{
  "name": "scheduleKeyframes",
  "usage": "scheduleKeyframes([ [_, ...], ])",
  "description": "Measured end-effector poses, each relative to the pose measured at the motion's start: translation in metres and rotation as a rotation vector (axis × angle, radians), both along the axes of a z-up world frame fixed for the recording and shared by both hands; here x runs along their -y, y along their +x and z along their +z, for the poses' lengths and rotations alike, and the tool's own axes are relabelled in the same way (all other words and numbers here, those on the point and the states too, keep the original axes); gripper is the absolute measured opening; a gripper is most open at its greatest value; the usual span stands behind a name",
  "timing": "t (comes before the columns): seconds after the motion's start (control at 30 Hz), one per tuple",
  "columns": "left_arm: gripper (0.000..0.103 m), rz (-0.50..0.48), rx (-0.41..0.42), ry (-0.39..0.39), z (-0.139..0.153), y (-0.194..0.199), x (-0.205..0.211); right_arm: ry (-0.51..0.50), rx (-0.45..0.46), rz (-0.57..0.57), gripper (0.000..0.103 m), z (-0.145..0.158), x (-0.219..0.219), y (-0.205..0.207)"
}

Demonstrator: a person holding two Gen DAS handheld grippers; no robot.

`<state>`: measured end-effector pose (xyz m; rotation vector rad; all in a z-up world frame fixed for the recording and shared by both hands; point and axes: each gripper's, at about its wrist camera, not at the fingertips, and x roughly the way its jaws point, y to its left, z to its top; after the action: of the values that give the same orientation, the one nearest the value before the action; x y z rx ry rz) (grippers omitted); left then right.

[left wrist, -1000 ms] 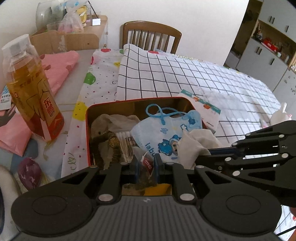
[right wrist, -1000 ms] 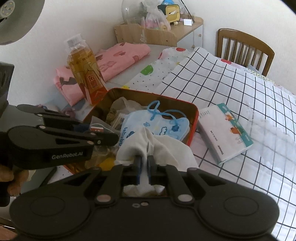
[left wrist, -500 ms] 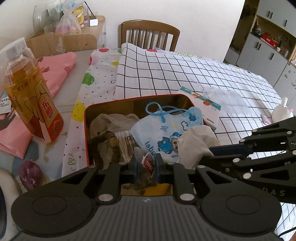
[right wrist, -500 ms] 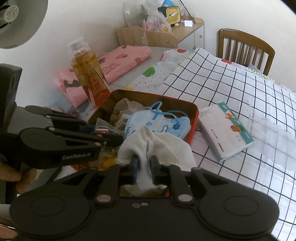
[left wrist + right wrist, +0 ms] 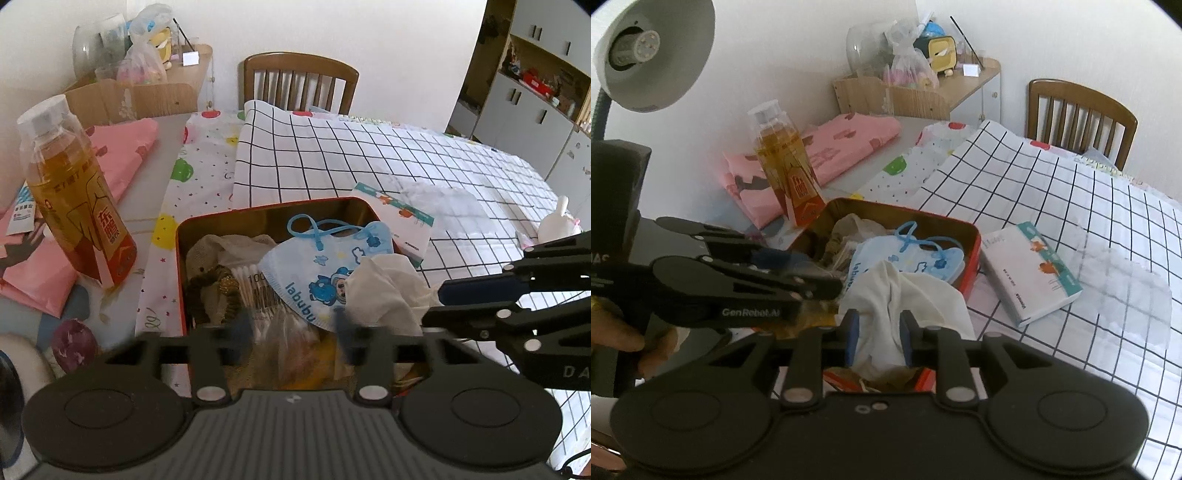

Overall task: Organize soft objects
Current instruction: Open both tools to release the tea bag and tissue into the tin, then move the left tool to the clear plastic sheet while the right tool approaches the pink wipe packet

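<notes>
A red tin box (image 5: 180,236) (image 5: 971,243) on the table holds a blue cartoon face mask (image 5: 314,280) (image 5: 905,258), a white cloth (image 5: 384,291) (image 5: 905,295), cotton swabs (image 5: 255,291), a dark hair tie (image 5: 207,291) and a clear packet (image 5: 291,343). My left gripper (image 5: 291,328) is open, its fingers spread over the packet at the tin's near end. My right gripper (image 5: 877,338) is open with the white cloth lying loose between its pads (image 5: 851,332). Each gripper shows from the side in the other's view.
A bottle of amber tea (image 5: 74,206) (image 5: 786,166) stands left of the tin. Folded pink cloth (image 5: 122,147) lies behind it. A tissue pack (image 5: 1030,269) lies right of the tin on the checked tablecloth (image 5: 369,158). A chair (image 5: 299,81) and a lamp (image 5: 653,51) are around.
Both grippers have opened: the left let go of the small packet, the right released the white cloth, which now rests on the tin's contents.
</notes>
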<state>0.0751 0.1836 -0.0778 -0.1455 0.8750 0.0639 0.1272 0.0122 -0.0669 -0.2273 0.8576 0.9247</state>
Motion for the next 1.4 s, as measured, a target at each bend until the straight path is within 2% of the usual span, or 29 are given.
scheduleKeyframes([
  [0.23, 0.065, 0.012, 0.041, 0.0, 0.017, -0.008, 0.008, 0.03, 0.022, 0.003, 0.027, 0.013, 0.017, -0.004],
  [0.3, 0.066, 0.008, 0.062, 0.011, 0.024, -0.011, 0.014, 0.044, 0.034, 0.007, 0.035, 0.018, 0.024, -0.005],
  [0.33, 0.066, 0.006, 0.074, 0.015, 0.028, -0.012, 0.017, 0.053, 0.044, 0.005, 0.049, 0.021, 0.028, -0.007],
  [0.37, 0.066, 0.006, 0.085, 0.016, 0.032, -0.014, 0.019, 0.066, 0.054, 0.006, 0.057, 0.023, 0.032, -0.008],
  [0.5, 0.07, -0.001, 0.125, 0.024, 0.046, -0.016, 0.033, 0.095, 0.088, -0.003, 0.057, 0.034, 0.05, -0.01],
  [0.67, 0.072, -0.029, 0.154, 0.019, 0.057, -0.009, 0.054, 0.118, 0.09, -0.044, 0.062, 0.041, 0.078, -0.005],
  [0.73, 0.076, -0.043, 0.165, 0.021, 0.059, -0.005, 0.065, 0.122, 0.095, -0.067, 0.064, 0.042, 0.091, -0.003],
  [0.8, 0.081, -0.052, 0.179, 0.032, 0.061, 0.001, 0.077, 0.122, 0.102, -0.095, 0.068, 0.043, 0.105, 0.0],
  [0.83, 0.083, -0.055, 0.185, 0.044, 0.062, 0.003, 0.083, 0.119, 0.106, -0.109, 0.074, 0.043, 0.112, 0.002],
  [0.93, 0.084, -0.07, 0.188, 0.065, 0.062, 0.014, 0.101, 0.111, 0.115, -0.155, 0.082, 0.041, 0.133, 0.007],
  [1.0, 0.084, -0.08, 0.185, 0.065, 0.061, 0.023, 0.112, 0.103, 0.117, -0.192, 0.084, 0.038, 0.147, 0.012],
  [1.23, 0.087, -0.127, 0.18, 0.017, 0.052, 0.058, 0.147, 0.071, 0.119, -0.33, 0.093, 0.021, 0.194, 0.03],
  [1.33, 0.097, -0.148, 0.163, -0.006, 0.045, 0.074, 0.163, 0.055, 0.113, -0.378, 0.093, 0.012, 0.21, 0.038],
  [1.4, 0.099, -0.167, 0.169, -0.031, 0.041, 0.083, 0.171, 0.045, 0.111, -0.406, 0.094, 0.006, 0.217, 0.043],
])
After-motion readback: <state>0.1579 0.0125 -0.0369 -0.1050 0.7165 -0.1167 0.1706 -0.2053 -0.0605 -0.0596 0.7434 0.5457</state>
